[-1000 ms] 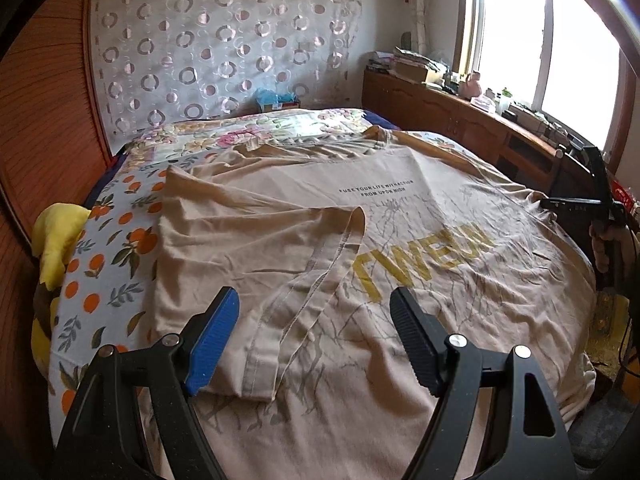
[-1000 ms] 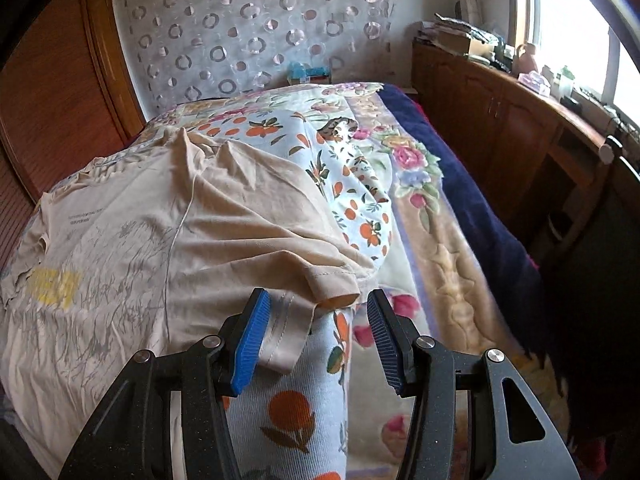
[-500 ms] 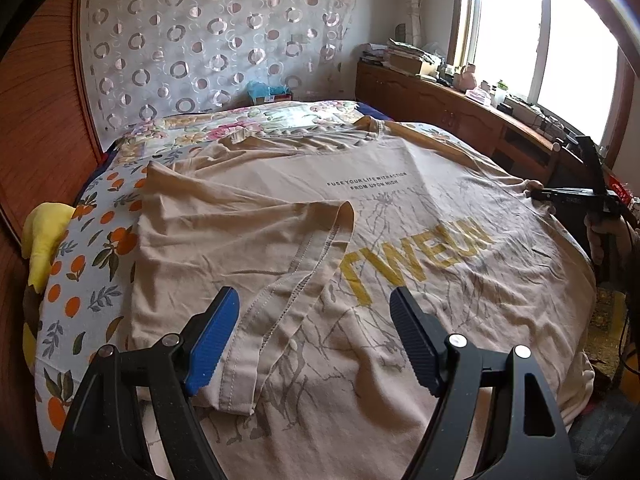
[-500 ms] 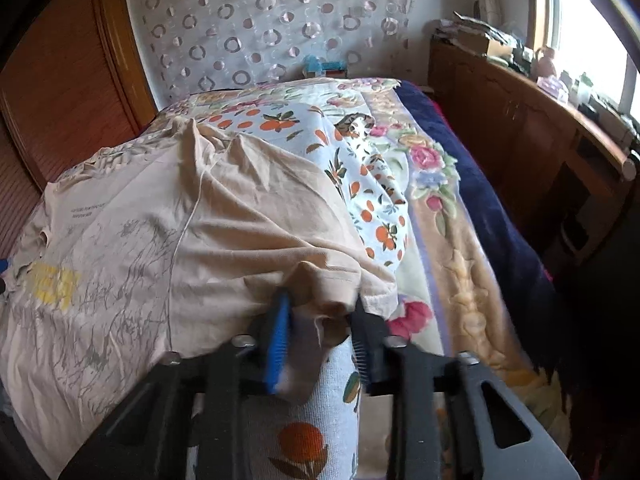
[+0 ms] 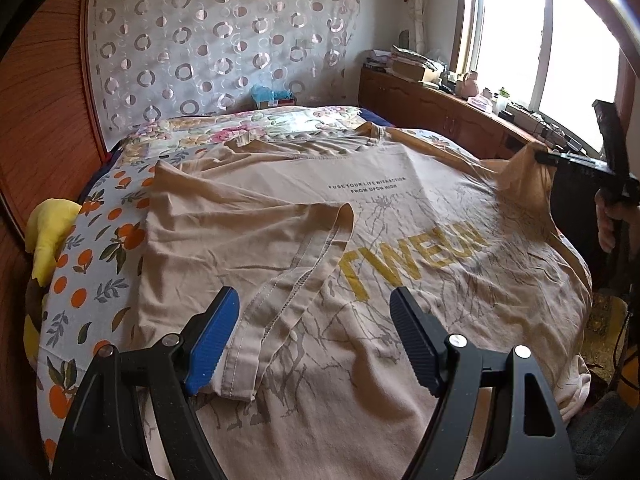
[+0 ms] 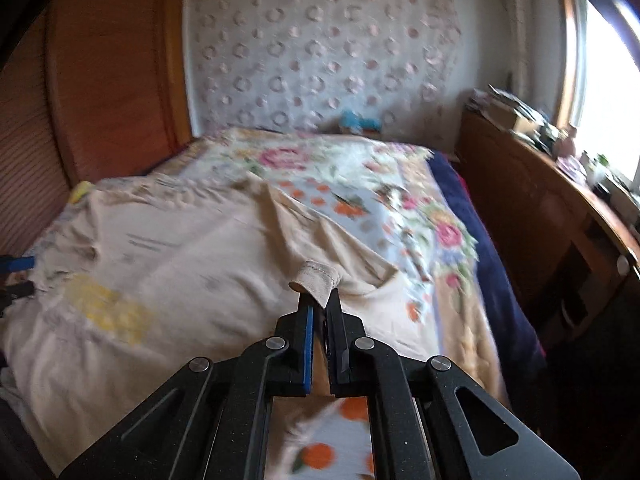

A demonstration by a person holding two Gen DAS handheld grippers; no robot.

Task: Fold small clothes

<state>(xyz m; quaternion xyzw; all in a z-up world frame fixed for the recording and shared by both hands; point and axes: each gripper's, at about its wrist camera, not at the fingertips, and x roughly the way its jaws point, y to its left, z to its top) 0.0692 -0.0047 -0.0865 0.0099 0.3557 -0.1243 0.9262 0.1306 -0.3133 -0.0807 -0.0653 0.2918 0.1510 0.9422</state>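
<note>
One big bed (image 5: 80,280) with a flowery cover holds one tan T-shirt (image 5: 360,240) spread flat, and there are two grippers. The left view is sharp and shows yellow letters (image 5: 416,258) on the shirt and its left sleeve (image 5: 256,272) folded in; the right view is blurry. The left gripper (image 5: 314,340) is spread wide, low over the near left part of the shirt. The right gripper (image 6: 318,312) is pinched tight on the shirt's right sleeve (image 6: 316,278), lifting it at the bed's right side
</note>
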